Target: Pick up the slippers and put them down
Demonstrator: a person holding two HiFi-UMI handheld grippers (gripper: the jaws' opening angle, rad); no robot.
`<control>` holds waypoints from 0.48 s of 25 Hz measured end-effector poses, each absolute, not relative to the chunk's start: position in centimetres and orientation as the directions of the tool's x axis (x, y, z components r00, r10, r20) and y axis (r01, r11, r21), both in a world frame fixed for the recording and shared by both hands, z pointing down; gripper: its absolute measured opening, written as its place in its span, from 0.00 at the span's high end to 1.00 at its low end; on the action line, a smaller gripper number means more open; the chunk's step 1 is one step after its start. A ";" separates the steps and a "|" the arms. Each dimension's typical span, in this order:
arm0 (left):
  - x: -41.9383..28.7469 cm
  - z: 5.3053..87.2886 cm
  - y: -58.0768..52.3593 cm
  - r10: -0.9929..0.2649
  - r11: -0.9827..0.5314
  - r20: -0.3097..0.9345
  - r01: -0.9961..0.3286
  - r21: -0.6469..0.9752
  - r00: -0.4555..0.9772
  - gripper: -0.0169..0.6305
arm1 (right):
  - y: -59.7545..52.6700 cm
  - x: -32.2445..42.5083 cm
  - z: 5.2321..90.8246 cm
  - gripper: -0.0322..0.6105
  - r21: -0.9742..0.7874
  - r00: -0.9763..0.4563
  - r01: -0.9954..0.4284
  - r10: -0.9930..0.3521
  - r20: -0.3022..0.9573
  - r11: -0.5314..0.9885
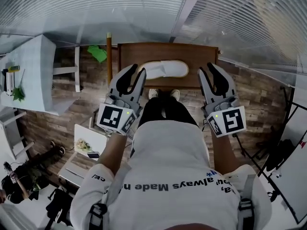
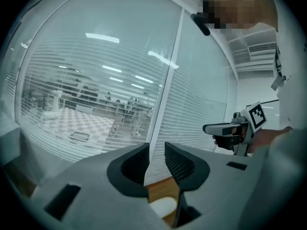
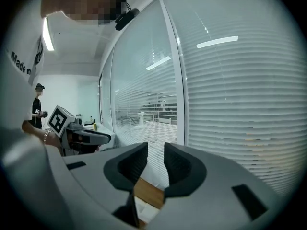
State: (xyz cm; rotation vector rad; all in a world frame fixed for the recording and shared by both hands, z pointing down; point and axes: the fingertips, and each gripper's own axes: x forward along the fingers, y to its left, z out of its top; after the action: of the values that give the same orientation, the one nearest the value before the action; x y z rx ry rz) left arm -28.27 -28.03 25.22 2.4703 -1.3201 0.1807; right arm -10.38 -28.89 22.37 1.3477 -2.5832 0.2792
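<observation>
I hold both grippers over the near edge of the brown wooden desk (image 1: 134,51), one toward each of its near corners. The white fabric slipper (image 1: 165,69) lies flat on the middle of the desk, long side across it. In the head view it sits between the two sets of jaws and touches neither.

The left gripper (image 1: 137,71) hangs over the desk's near left part. Its jaws stand slightly parted with a narrow gap, and through that gap I see only the window blinds beyond the desk. Below them a strip of the desk top and a pale edge of the slipper show. The right gripper (image 1: 206,68) hangs over the desk's near right part. Its jaws are parted by the same narrow gap and pinch nothing, and the desk's wood shows under them.

A slim upright wooden pole (image 1: 109,56) stands against the desk's left side, close to the left gripper. A crumpled bright green cloth (image 1: 98,53) lies just left of the pole. Farther left of the desk stands a white side table (image 1: 33,71) with a few small items on it. My pale shoes (image 1: 163,94) are at the desk's near edge, on the brown plank floor (image 1: 249,90). A glass wall with white slatted blinds (image 1: 96,8) runs behind the desk's far edge.
</observation>
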 end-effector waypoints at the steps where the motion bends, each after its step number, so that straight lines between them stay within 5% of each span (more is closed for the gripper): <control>1: -28.2 26.2 -28.1 -0.775 -0.513 0.277 -0.821 0.252 0.569 0.86 | -29.0 -10.3 23.1 0.82 -0.070 -0.558 -0.823 -0.779 0.286 0.564; 12: -29.0 36.9 -27.9 -0.721 -0.465 0.422 -0.835 0.293 0.550 0.80 | -28.9 -10.0 32.6 0.77 -0.123 -0.566 -0.813 -0.722 0.398 0.569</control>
State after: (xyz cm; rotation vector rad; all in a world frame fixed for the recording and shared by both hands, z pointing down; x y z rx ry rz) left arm -29.05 -27.91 36.92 2.3215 -1.2571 0.3293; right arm -9.97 -28.92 32.61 1.2615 -2.5013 0.4249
